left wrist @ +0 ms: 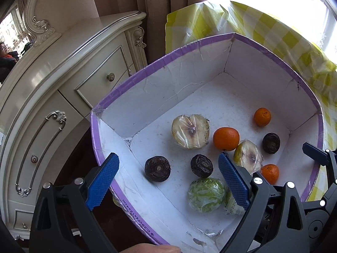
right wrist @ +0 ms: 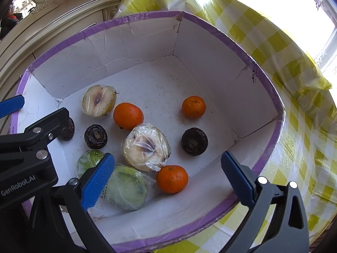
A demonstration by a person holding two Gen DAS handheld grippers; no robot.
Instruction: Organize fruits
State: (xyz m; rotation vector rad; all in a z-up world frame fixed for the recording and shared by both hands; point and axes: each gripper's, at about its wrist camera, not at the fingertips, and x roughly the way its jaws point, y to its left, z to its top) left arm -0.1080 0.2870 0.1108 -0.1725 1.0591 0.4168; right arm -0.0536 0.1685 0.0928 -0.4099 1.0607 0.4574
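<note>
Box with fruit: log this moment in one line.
left claw: open, empty | right claw: open, empty | box: oranges, dark fruits, wrapped halves inside

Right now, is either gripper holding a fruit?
No. The left gripper and right gripper both hover open above the box, nothing between their fingers.

Both tools share one build: the left gripper [left wrist: 168, 179] and right gripper [right wrist: 168, 177] have black plastic arms, silver screws and ribbed blue pads [right wrist: 96, 180]. White "GenRobot.AI" lettering [right wrist: 18, 186] marks the left one's body.
</note>
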